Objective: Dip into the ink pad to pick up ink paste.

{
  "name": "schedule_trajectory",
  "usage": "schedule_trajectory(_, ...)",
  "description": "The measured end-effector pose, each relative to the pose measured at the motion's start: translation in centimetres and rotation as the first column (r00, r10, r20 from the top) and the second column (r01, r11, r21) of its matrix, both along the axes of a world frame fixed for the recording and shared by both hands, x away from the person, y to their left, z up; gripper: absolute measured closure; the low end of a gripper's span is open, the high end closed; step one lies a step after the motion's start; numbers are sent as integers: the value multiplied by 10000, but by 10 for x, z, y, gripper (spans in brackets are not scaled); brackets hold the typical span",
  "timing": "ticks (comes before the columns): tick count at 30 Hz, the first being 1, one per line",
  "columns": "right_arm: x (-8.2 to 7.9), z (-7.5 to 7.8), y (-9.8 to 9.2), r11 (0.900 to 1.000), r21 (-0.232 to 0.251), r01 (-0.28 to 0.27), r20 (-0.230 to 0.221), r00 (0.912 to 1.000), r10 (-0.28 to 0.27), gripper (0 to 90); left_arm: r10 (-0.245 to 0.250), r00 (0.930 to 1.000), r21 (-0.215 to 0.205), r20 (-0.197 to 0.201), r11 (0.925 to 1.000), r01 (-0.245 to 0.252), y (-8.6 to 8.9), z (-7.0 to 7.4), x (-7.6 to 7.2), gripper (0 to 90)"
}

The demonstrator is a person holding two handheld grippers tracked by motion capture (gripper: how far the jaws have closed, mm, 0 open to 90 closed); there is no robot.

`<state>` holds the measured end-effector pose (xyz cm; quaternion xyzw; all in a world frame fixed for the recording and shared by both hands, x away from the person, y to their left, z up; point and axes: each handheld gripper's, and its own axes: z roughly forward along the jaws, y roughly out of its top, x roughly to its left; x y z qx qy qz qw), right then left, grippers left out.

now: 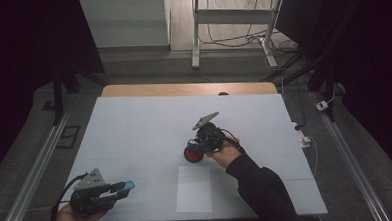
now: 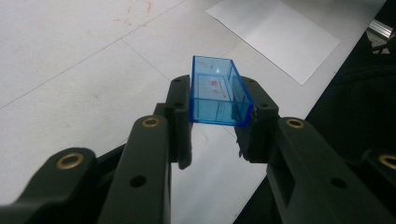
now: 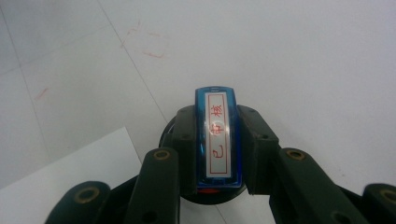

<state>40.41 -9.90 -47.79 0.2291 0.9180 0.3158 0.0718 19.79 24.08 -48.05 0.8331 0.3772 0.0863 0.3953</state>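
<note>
Two grippers at work over one white tabletop [image 1: 149, 122], matte and marked with faint seams and a few red smudges. Beyond the far edge, a strip of bare wood, then a dim room: grey floor, a white table frame [image 1: 196, 35] with loose cables around its feet, a metal rail along each side of the floor.

Near the front edge, about midway along it, one white sheet of paper [image 1: 194, 188], lying flat. Nothing between the paper and either tool.

Left gripper [image 1: 118, 189] near the front left corner, held in a hand [image 1: 76, 218], pointing right along the front edge. Clenched on a clear blue plastic cap [image 2: 217, 93], an open-sided rectangular shell, pinched by its long walls and lifted off the tabletop; faint red stains inside it.

Right gripper [image 1: 198, 148] right of the middle of the tabletop, just beyond the far right corner of the paper, held in a hand [image 1: 226, 150] with a black sleeve. Clamped on a blue stamp [image 3: 218, 135] with a white label in red characters on top. Under the stamp, a round red ink pad [image 1: 193, 154] in a black case, resting on the tabletop; stamp pointing down onto it, contact itself hidden by the jaws.
</note>
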Motion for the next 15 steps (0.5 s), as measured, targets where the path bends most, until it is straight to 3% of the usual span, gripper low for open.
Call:
schedule_trajectory(6, 2, -2, -4, 9994, 326, 101, -199, 9998, -95, 705, -1, 10000, -43, -4, 10000, 1, 0, 0, 0, 690)
schedule_trajectory(15, -2, -1, -2, 10000, 84, -8, 168, 9999, 7, 701, 30, 10000, -115, -12, 9999, -30, 1, 0, 0, 690)
